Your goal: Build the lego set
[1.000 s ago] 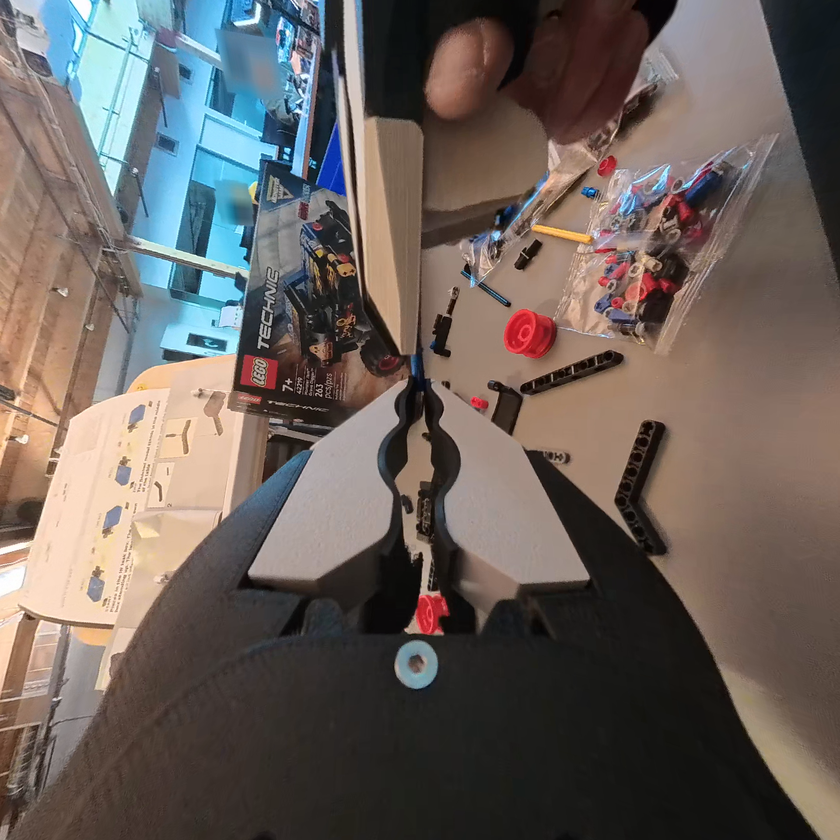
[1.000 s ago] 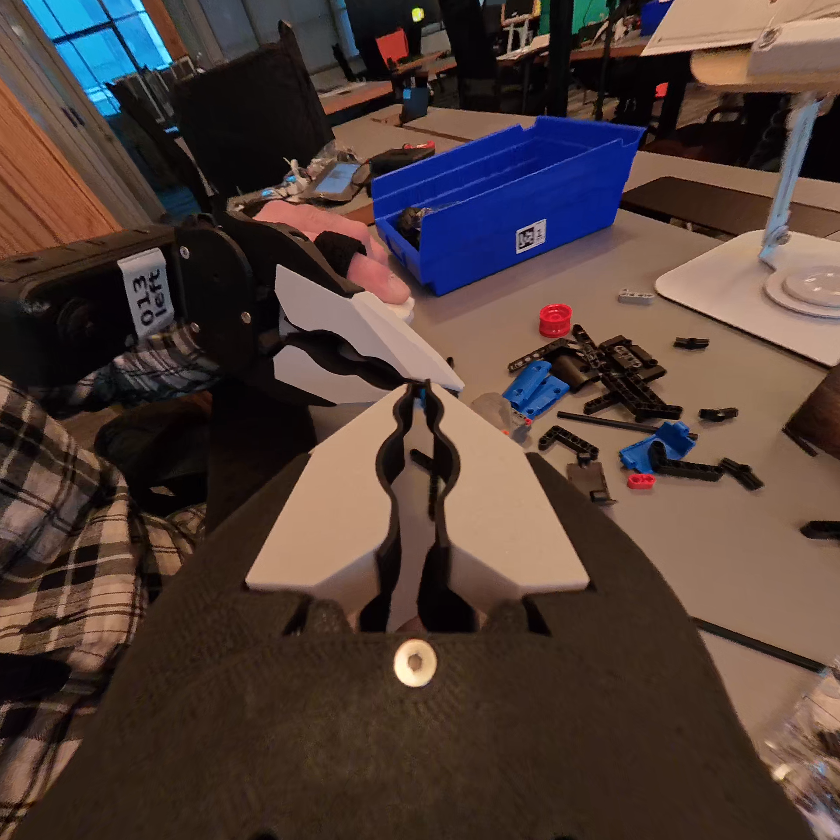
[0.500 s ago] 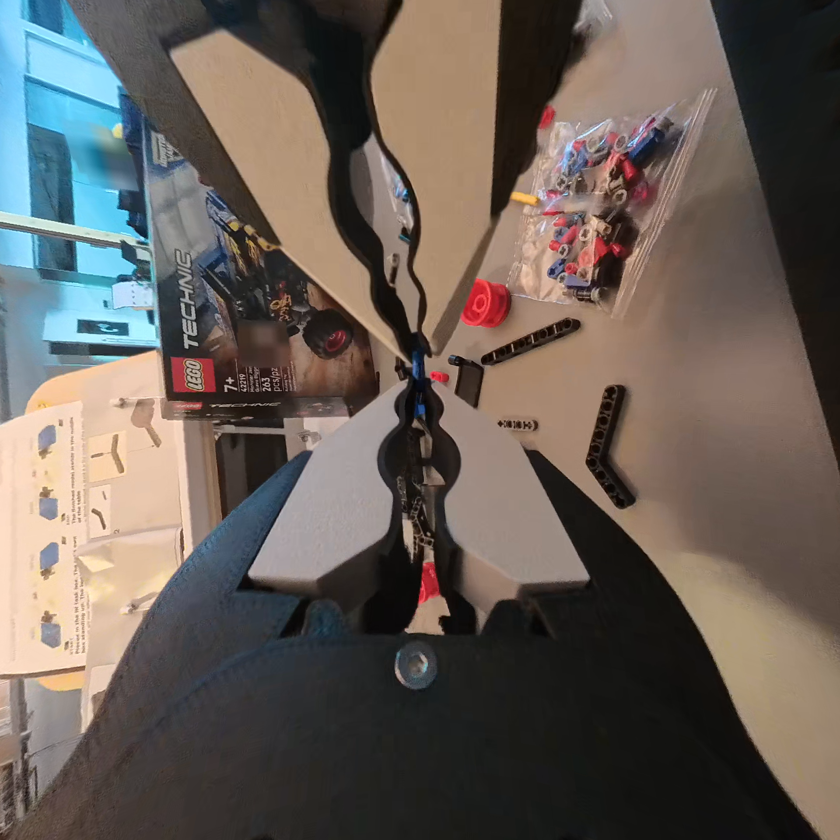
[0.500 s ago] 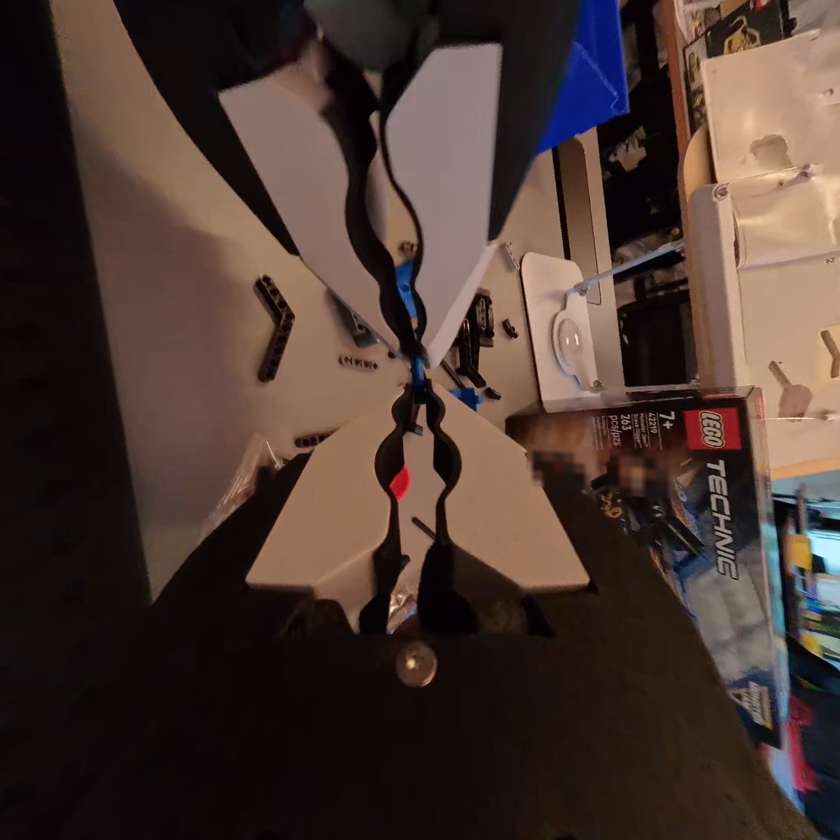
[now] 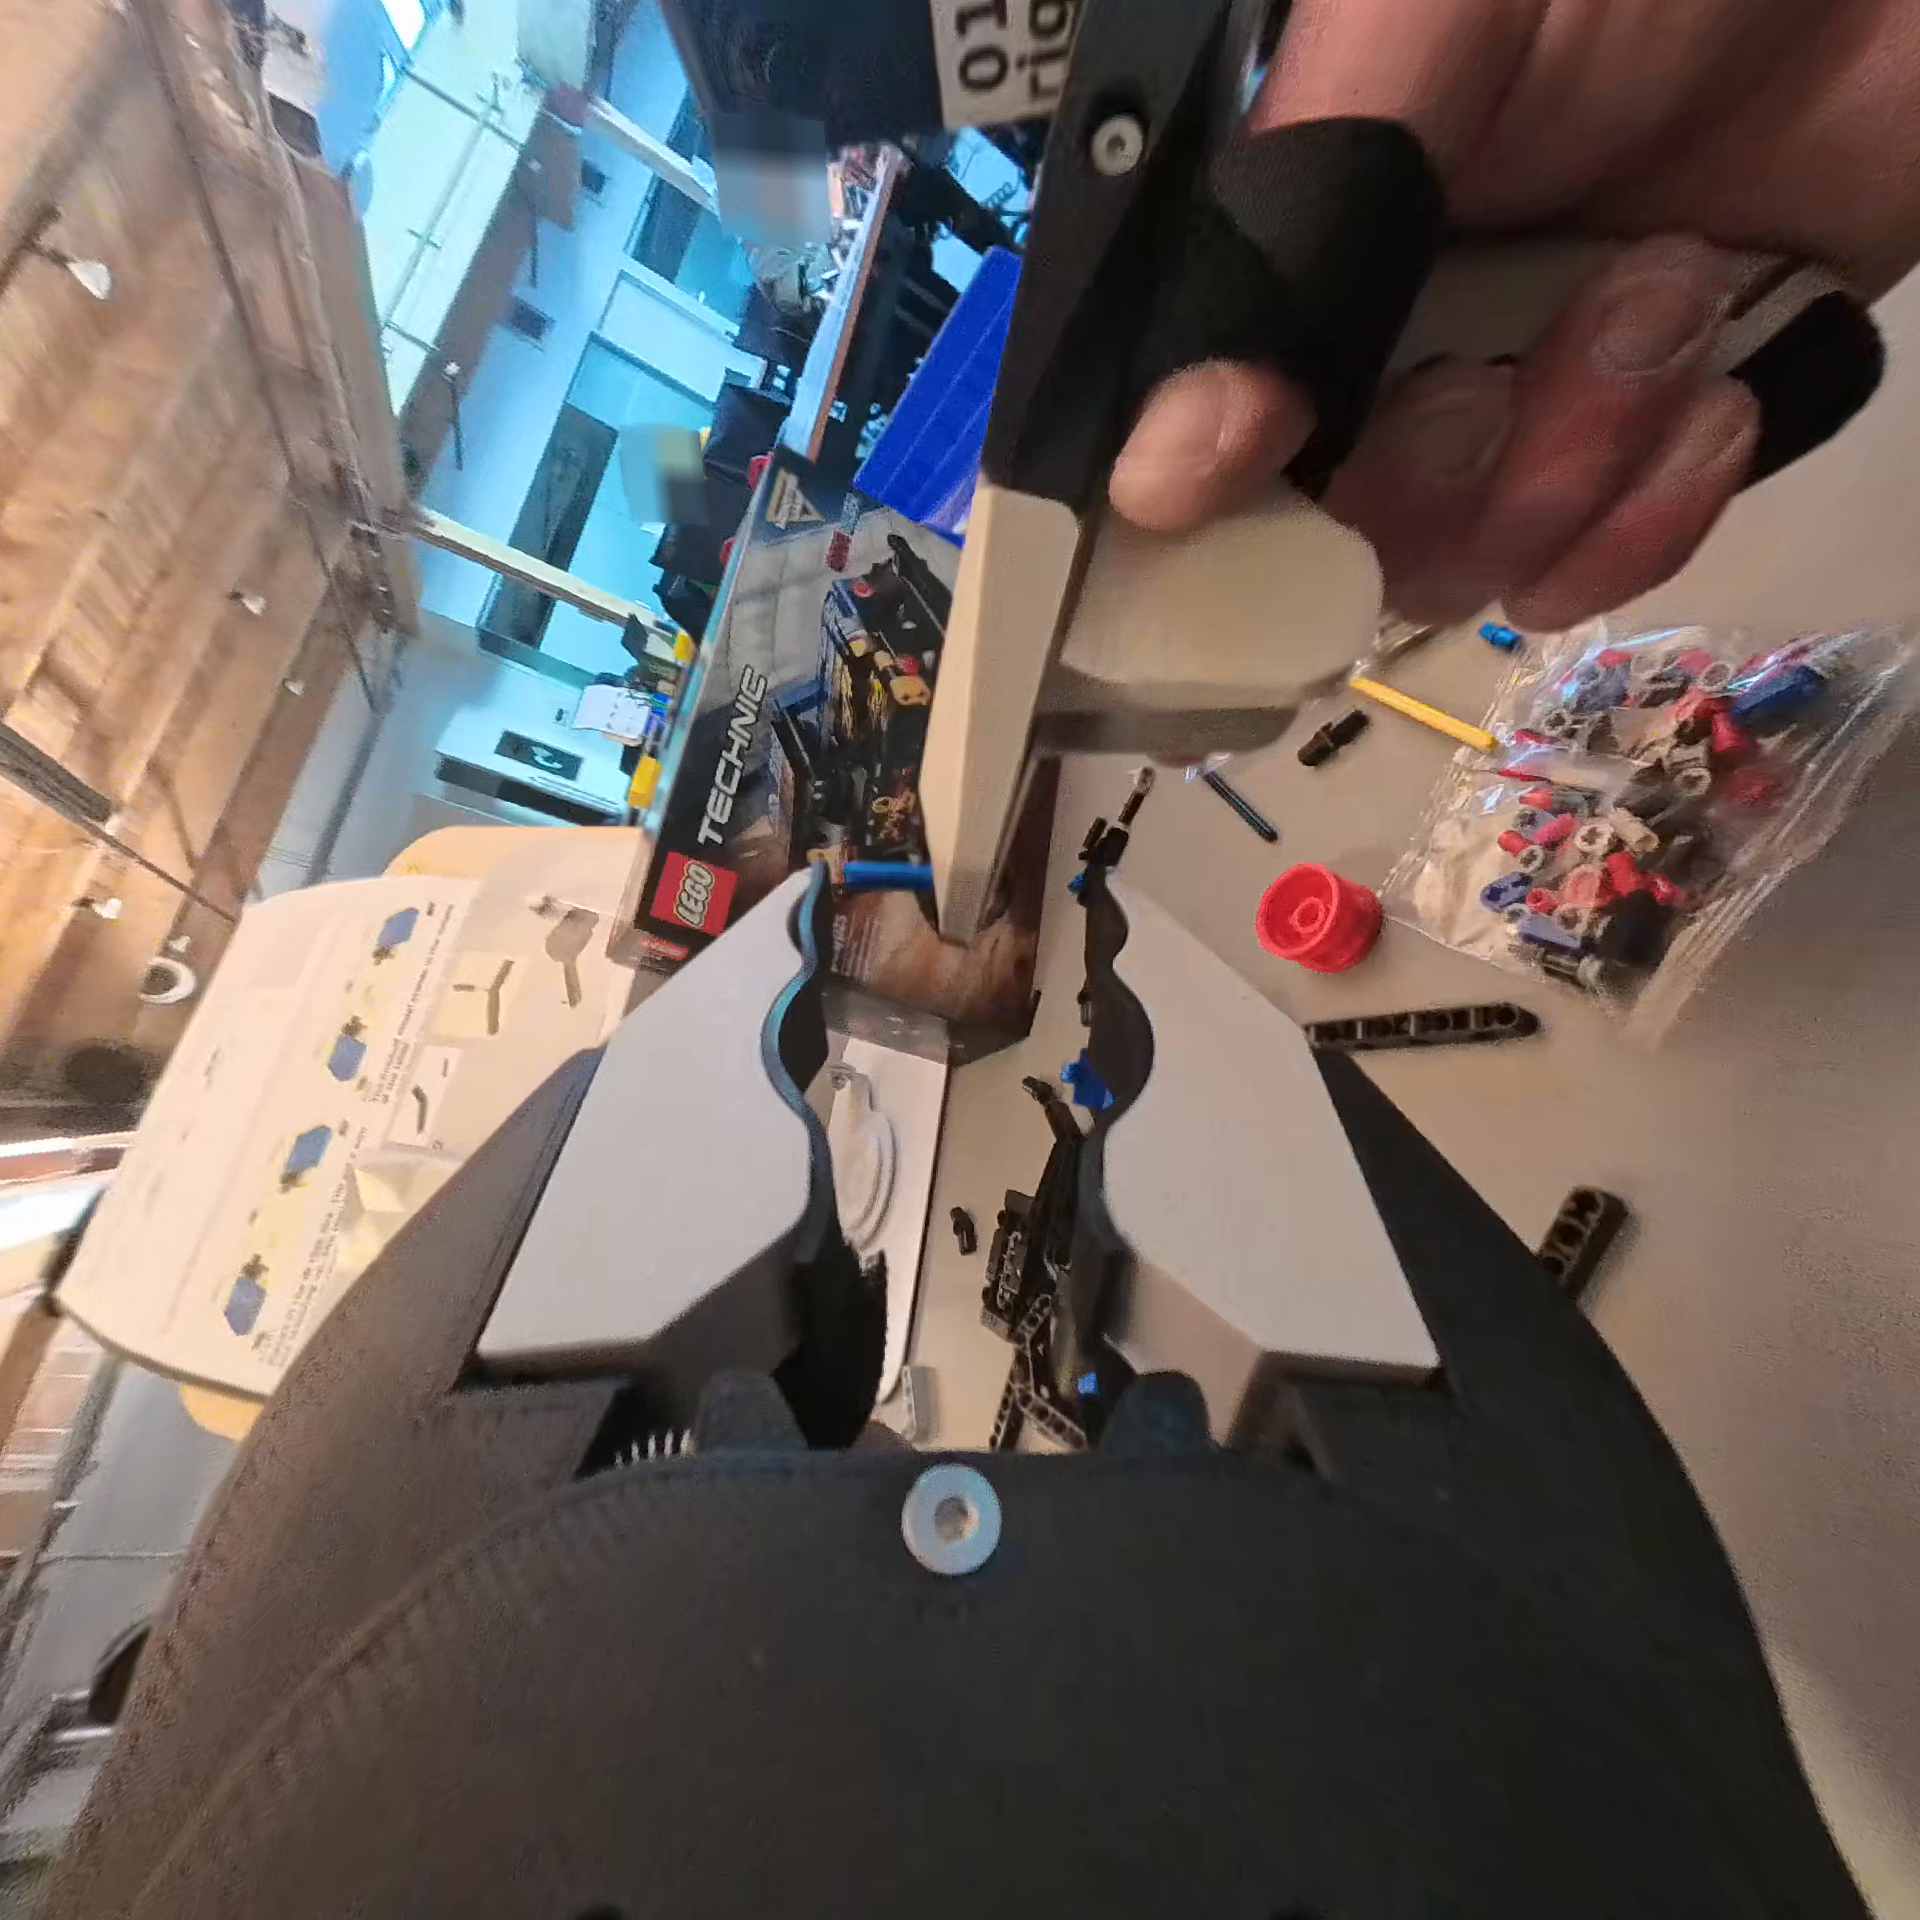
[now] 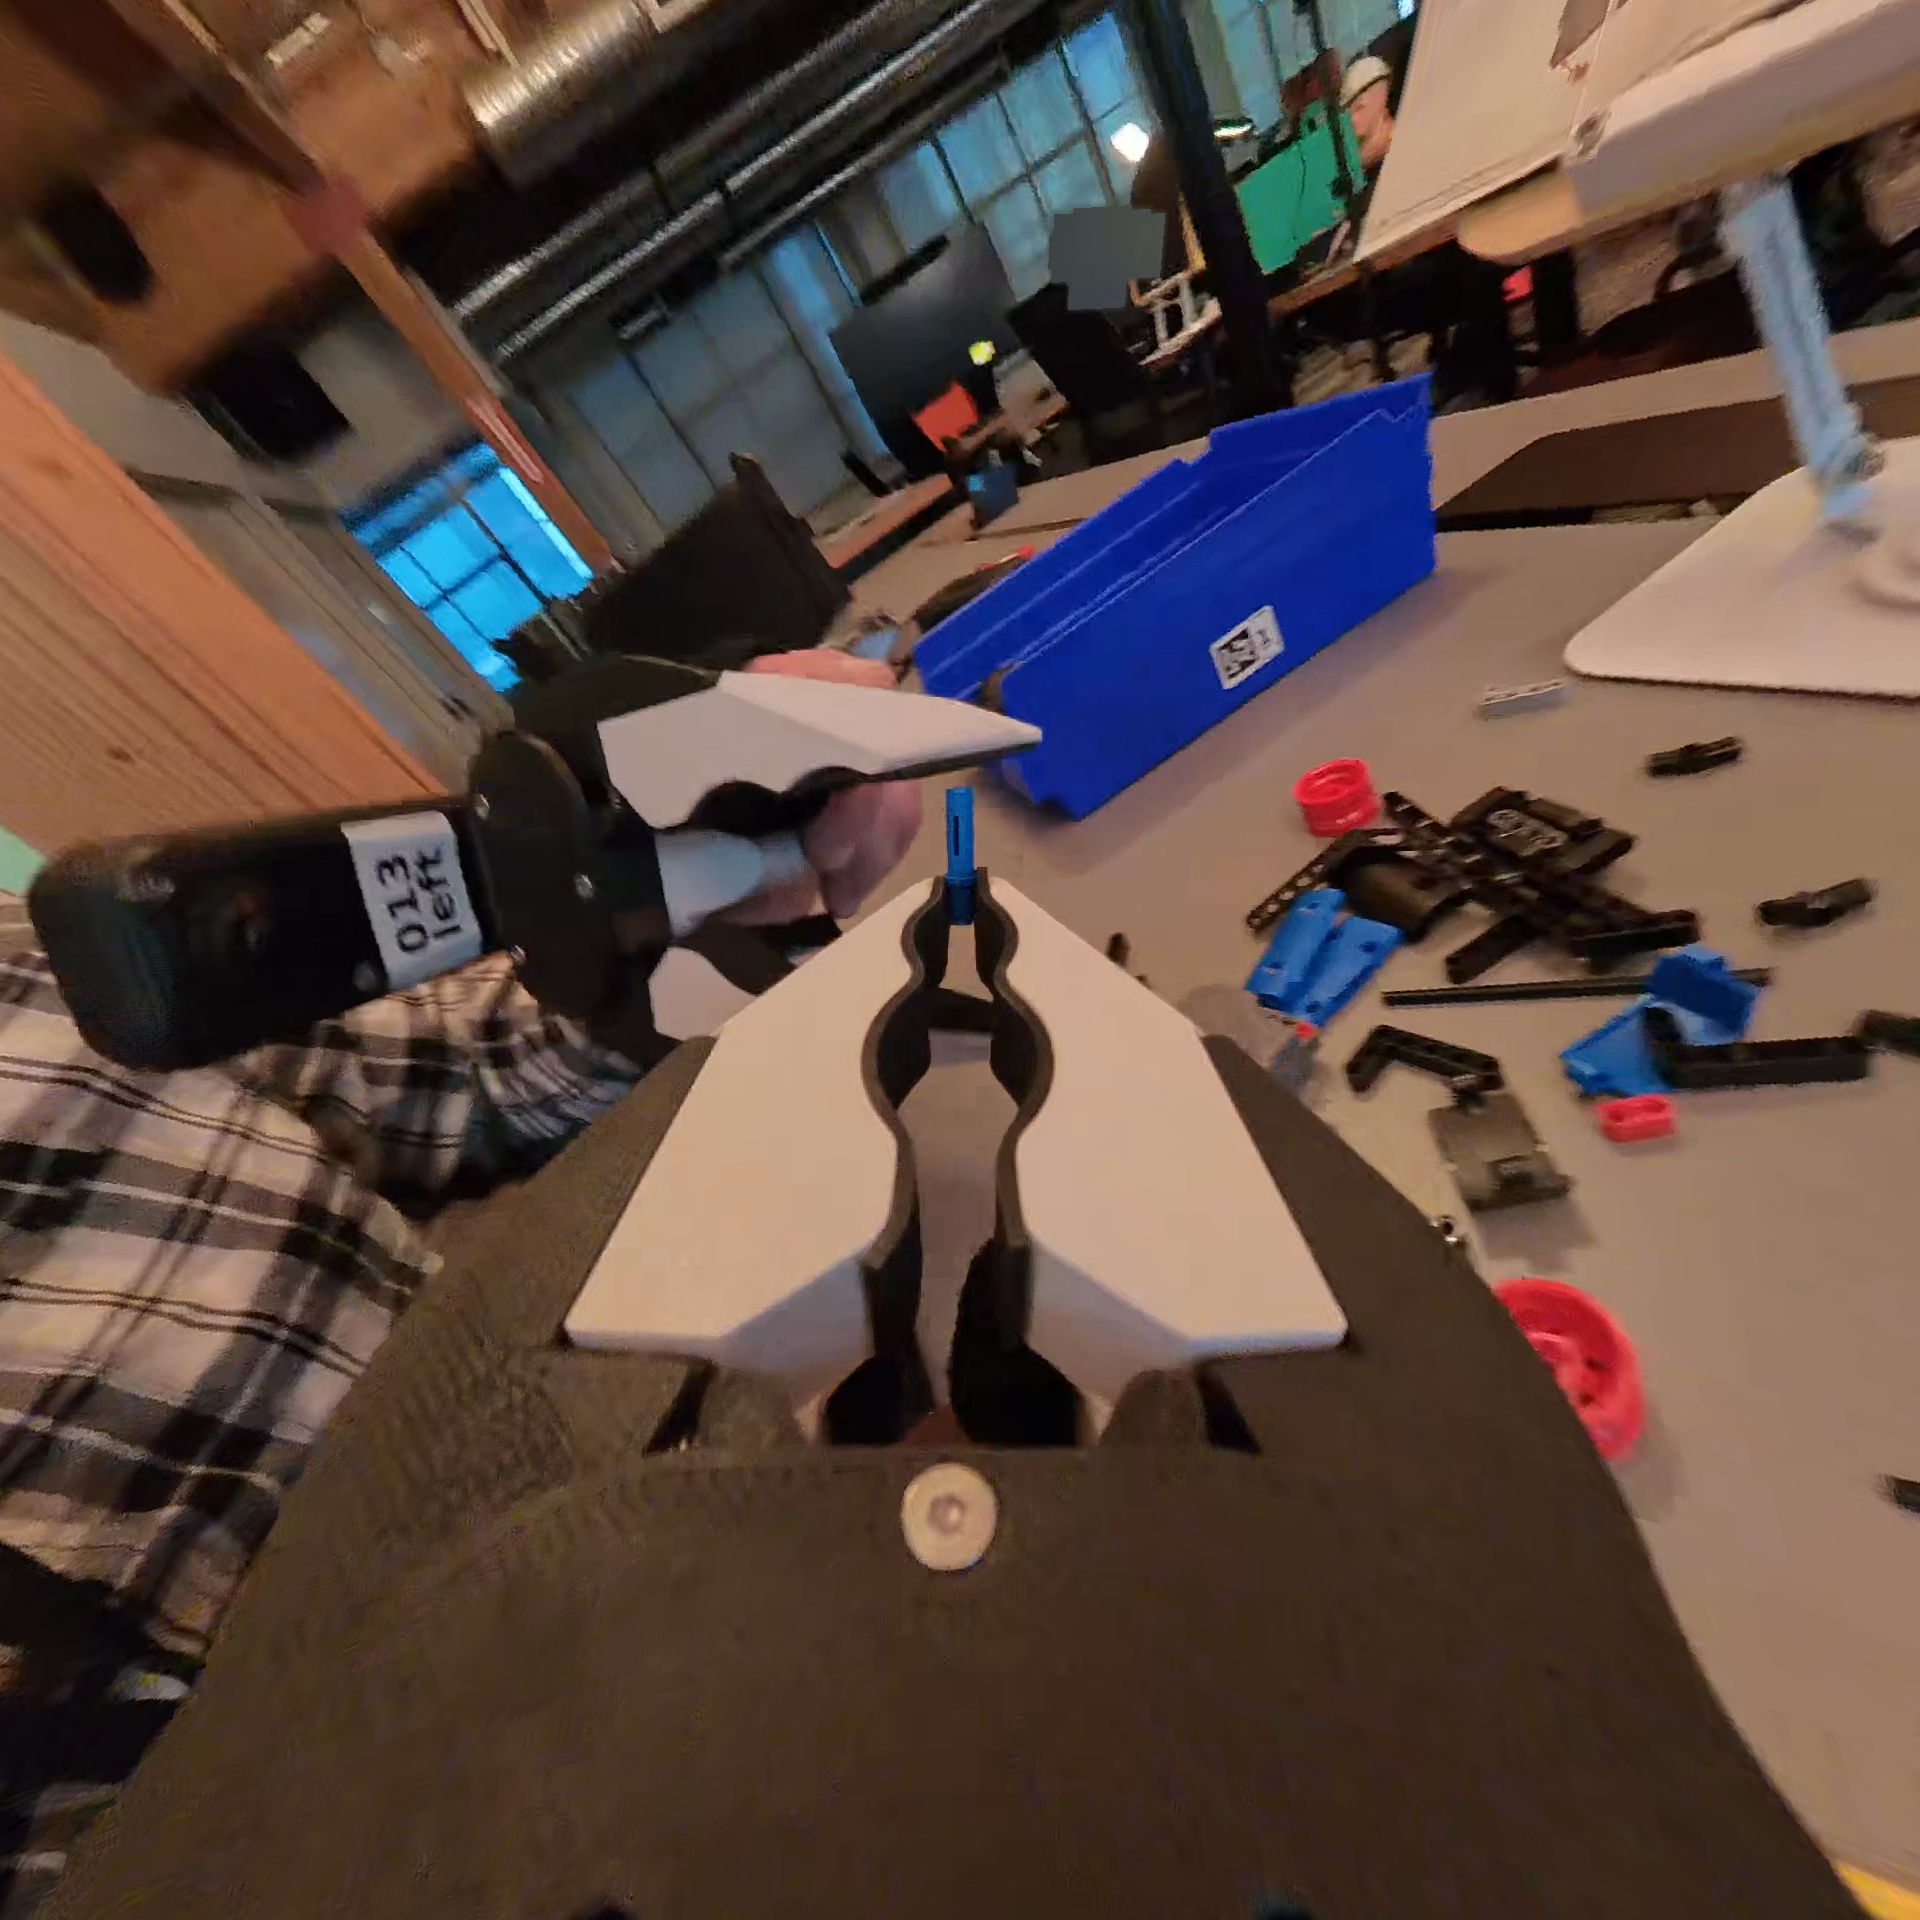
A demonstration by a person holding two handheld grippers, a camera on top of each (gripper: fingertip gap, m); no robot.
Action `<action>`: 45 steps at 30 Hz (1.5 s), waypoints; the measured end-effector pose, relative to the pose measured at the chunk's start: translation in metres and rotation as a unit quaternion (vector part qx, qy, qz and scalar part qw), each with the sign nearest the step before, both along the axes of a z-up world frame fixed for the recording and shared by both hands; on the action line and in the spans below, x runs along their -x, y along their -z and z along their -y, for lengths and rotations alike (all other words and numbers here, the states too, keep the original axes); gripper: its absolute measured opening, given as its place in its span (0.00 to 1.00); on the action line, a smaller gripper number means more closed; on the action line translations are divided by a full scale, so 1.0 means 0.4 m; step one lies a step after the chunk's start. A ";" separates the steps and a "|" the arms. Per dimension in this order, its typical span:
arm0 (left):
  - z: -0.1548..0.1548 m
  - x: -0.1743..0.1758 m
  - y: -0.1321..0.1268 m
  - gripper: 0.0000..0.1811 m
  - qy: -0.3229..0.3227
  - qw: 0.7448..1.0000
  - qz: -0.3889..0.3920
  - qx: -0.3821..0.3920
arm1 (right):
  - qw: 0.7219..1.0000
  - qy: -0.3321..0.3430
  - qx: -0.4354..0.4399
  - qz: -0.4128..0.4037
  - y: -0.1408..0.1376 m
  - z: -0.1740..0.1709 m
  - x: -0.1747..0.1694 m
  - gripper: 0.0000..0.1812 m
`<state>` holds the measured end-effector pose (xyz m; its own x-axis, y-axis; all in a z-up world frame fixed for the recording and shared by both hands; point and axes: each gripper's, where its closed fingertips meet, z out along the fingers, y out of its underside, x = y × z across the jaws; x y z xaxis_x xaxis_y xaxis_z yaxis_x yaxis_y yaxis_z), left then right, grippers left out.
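- While the right gripper (image 6: pixel 961 894) pinches the blue pin (image 6: pixel 958 854), keep it upright.
- With the left gripper (image 5: pixel 956 914) spread wide and empty, fetch a mating beam.

Both wrist cameras look close along their fingers, sharing the table (image 6: pixel 1714 1299).

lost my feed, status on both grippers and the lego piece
Left gripper open, empty. Right gripper shut on blue pin. Nothing between them.
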<state>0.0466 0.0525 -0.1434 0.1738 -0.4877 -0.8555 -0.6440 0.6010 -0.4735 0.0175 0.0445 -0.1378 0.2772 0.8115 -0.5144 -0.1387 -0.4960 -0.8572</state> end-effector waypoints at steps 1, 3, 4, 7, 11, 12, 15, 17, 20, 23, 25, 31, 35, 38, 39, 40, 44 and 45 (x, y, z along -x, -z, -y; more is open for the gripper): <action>0.000 -0.004 -0.003 0.23 0.000 1.000 0.003 -0.013 | 1.000 -0.007 0.007 -0.004 0.004 0.005 0.006 0.01; -0.002 -0.003 -0.004 0.16 -0.002 1.000 0.000 -0.028 | 1.000 -0.013 0.014 -0.005 0.010 0.012 0.010 0.01; 0.000 -0.004 -0.006 0.16 0.003 1.000 0.002 -0.029 | 1.000 -0.016 0.016 -0.009 0.008 0.015 0.009 0.01; 0.006 -0.003 -0.005 0.15 0.017 1.000 0.000 -0.025 | 1.000 -0.026 0.015 -0.007 0.008 0.023 0.007 0.02; 0.006 0.002 0.002 0.13 0.028 1.000 -0.004 -0.004 | 1.000 -0.023 0.007 -0.012 0.002 0.020 -0.001 0.04; 0.009 0.002 -0.001 0.13 0.036 0.999 0.003 0.008 | 1.000 -0.022 0.008 -0.019 -0.002 0.019 -0.006 0.04; 0.019 0.003 0.006 0.13 0.059 0.998 -0.013 0.016 | 0.999 -0.028 0.014 -0.032 -0.011 0.017 -0.015 0.06; 0.025 0.002 0.010 0.13 0.072 0.997 -0.026 0.015 | 0.998 -0.042 0.024 -0.033 -0.009 0.022 -0.012 0.05; 0.031 -0.002 0.008 0.13 0.088 0.995 -0.031 0.019 | 0.997 -0.058 0.036 -0.037 -0.006 0.031 -0.001 0.03; 0.018 -0.002 -0.001 0.13 0.079 0.997 -0.023 0.008 | 0.998 -0.041 0.026 -0.051 -0.017 0.021 -0.004 0.02; 0.004 -0.001 -0.029 0.19 0.058 0.998 0.021 0.010 | 0.996 -0.017 0.019 -0.091 -0.045 0.007 -0.019 0.01; -0.006 -0.003 -0.063 0.19 0.013 0.993 0.114 0.035 | 0.982 0.048 -0.007 -0.182 -0.097 -0.021 -0.060 0.01; 0.003 -0.019 -0.069 0.11 0.001 0.975 0.187 0.122 | 0.978 0.064 -0.033 -0.194 -0.109 -0.011 -0.052 0.01; 0.010 -0.016 -0.074 0.03 0.008 0.957 0.228 0.179 | 0.980 0.081 -0.065 -0.169 -0.107 -0.003 -0.043 0.01; 0.012 -0.014 -0.073 0.03 0.012 0.955 0.230 0.189 | 0.981 0.082 -0.073 -0.162 -0.108 -0.001 -0.041 0.01; 0.013 -0.013 -0.069 0.03 0.013 0.953 0.229 0.198 | 0.982 0.083 -0.078 -0.153 -0.106 0.001 -0.040 0.01; 0.011 -0.003 -0.058 0.01 0.018 0.959 0.204 0.194 | 0.986 0.080 -0.115 -0.092 -0.094 0.010 -0.035 0.02; 0.009 0.002 -0.051 0.01 0.018 0.968 0.179 0.176 | 0.987 0.076 -0.123 -0.063 -0.086 0.012 -0.033 0.02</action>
<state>0.0459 0.0490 -0.1229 0.4069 -0.7488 -0.5232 -0.3822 0.3806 -0.8421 0.0308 0.0397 -0.1036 0.3513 0.8700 -0.3459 -0.3096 -0.2407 -0.9199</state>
